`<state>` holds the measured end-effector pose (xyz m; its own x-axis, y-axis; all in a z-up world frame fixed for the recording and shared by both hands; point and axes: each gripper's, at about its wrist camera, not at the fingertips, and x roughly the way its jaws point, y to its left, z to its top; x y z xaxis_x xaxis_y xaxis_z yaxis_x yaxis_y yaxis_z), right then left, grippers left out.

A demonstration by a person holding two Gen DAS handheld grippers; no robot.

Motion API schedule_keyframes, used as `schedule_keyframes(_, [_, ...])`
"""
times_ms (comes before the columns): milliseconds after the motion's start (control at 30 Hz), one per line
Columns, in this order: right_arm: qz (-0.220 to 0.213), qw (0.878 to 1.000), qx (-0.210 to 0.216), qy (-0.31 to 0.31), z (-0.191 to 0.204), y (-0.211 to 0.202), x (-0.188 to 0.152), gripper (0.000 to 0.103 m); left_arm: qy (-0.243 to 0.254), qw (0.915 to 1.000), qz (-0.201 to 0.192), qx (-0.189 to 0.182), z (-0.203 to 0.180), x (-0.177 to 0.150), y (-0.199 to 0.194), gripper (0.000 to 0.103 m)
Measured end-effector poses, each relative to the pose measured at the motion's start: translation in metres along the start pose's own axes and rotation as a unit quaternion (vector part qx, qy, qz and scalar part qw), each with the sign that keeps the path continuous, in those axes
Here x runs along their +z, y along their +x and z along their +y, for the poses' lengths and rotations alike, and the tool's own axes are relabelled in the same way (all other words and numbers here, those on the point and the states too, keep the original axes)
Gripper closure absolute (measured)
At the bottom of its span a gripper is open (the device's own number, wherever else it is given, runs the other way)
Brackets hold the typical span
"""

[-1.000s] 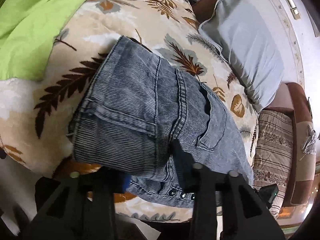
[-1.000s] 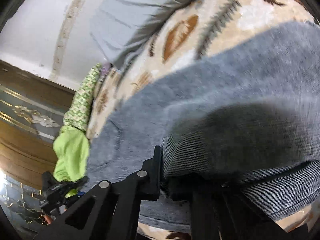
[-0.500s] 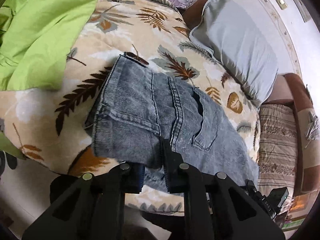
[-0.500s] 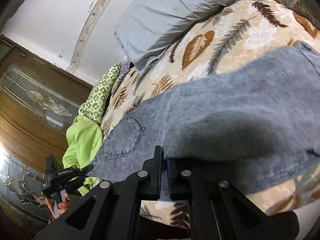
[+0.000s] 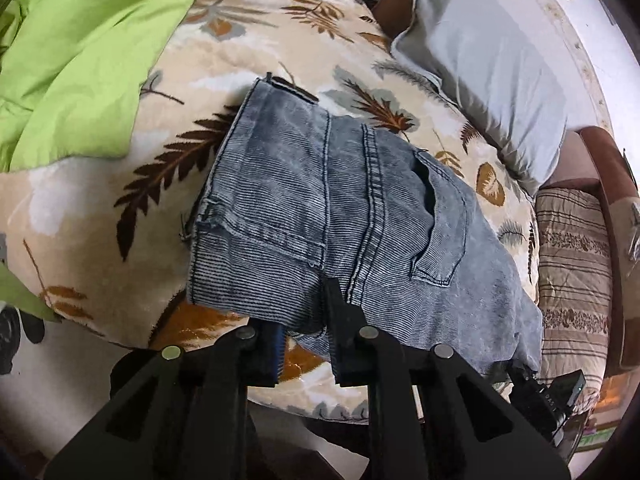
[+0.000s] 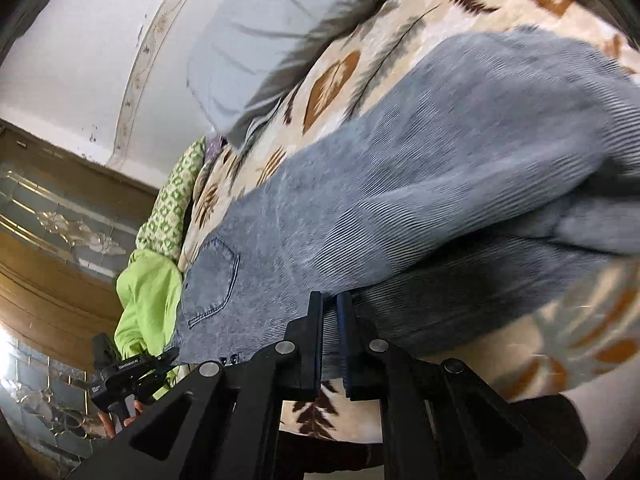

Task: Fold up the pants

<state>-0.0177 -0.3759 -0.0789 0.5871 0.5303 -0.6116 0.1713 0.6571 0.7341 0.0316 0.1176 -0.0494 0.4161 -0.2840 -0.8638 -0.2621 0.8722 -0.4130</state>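
Observation:
Grey-blue denim pants (image 5: 320,216) lie on a leaf-patterned bed cover, waist end toward the left wrist view, a back pocket (image 5: 440,240) showing. My left gripper (image 5: 306,320) stands at the near waist edge with a gap between its jaws and cloth hanging into that gap; it looks open. In the right wrist view the pants (image 6: 400,216) have a leg folded over on itself. My right gripper (image 6: 330,312) is shut on the folded edge of the pants.
A grey pillow (image 5: 488,64) lies at the far side of the bed. A lime green sheet (image 5: 80,52) is bunched at the left. A striped cushion (image 5: 572,280) sits at the right. The bed cover (image 5: 248,40) drops off at its near edge.
My left gripper has pulled back toward the near edge and its jaws have parted. My right gripper, still shut on the cloth, has moved the folded leg; the view is blurred.

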Motion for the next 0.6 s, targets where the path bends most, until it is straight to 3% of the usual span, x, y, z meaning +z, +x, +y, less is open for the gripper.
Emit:
schedule_keyframes(67, [-0.001, 1.0, -0.002, 0.016, -0.009, -0.005, 0.0, 0.079, -0.004, 1.0, 0.006, -0.004, 0.0, 0.002, 0.004, 0.081])
schedule_keyframes(167, [-0.012, 0.999, -0.019, 0.032, -0.02, -0.016, -0.002, 0.078, -0.011, 0.9998, 0.014, -0.01, 0.0, 0.002, 0.005, 0.077])
schedule_keyframes(333, [-0.092, 0.993, -0.047, 0.06, -0.05, -0.073, 0.005, 0.078, -0.022, 0.999, 0.015, -0.037, 0.0, 0.003, 0.001, 0.064])
schedule_keyframes(400, [-0.119, 0.988, -0.057, 0.085, -0.067, -0.095, 0.012, 0.07, -0.032, 0.998, 0.014, -0.052, 0.0, 0.004, 0.0, 0.057])
schedule_keyframes(533, [-0.125, 0.979, 0.012, 0.159, -0.091, -0.106, 0.018, 0.048, -0.041, 0.9971, 0.012, -0.063, -0.004, 0.005, 0.001, 0.046])
schedule_keyframes(600, [-0.112, 0.978, 0.029, 0.173, -0.092, -0.096, 0.022, 0.047, -0.047, 0.997, 0.017, -0.059, -0.005, 0.008, 0.005, 0.046])
